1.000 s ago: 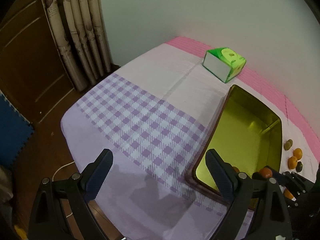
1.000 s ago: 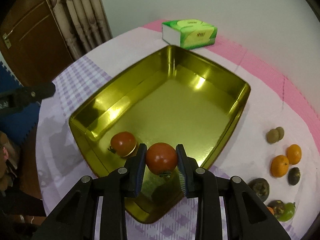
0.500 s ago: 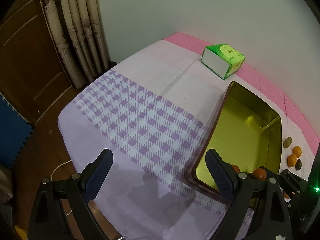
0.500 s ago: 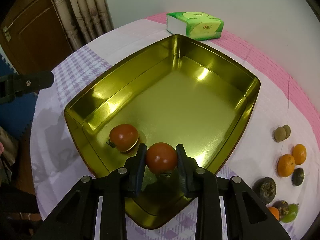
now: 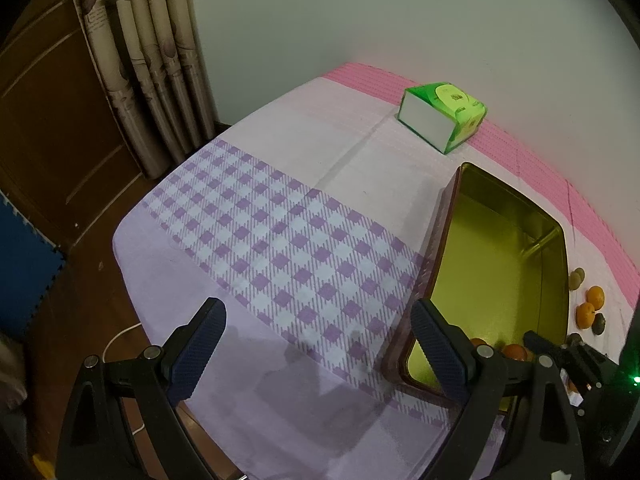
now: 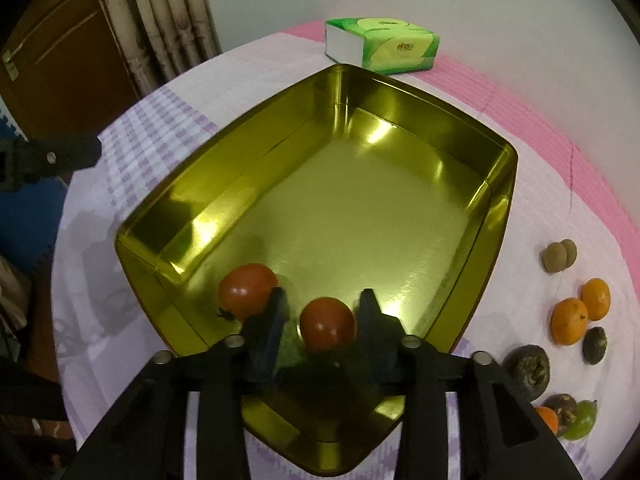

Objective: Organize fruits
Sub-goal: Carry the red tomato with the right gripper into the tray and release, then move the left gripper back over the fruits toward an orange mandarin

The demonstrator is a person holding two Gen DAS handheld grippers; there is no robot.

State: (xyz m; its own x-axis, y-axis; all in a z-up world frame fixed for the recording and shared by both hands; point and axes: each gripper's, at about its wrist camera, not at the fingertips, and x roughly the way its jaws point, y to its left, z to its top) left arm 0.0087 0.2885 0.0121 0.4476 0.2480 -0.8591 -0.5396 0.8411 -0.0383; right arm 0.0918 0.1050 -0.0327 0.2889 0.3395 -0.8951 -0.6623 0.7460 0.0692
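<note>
A gold metal tin (image 6: pixel 496 216) stands on the table; it also shows in the left wrist view (image 5: pixel 448 236). My right gripper (image 6: pixel 322 312) is over the tin's near corner with its jaws parted, and a red tomato (image 6: pixel 327 324) lies loose between them. A second tomato (image 6: pixel 246 290) rests on the tin floor just left of it. My left gripper (image 5: pixel 316 344) is open and empty above the checked cloth, left of the tin. In its view the right gripper (image 5: pixel 552 350) shows at the tin's near end.
A green tissue box (image 6: pixel 380 46) stands behind the tin. Loose fruit lies right of the tin: two oranges (image 6: pixel 570 320), two brown round fruits (image 6: pixel 558 256), several dark fruits (image 6: pixel 526 366) and a green one (image 6: pixel 582 424). Curtain and wooden door stand beyond the table's left edge.
My right gripper has opened and let go of the tomato, which now sits between the parted fingers inside the tin. The left gripper has drawn back slightly and stays open.
</note>
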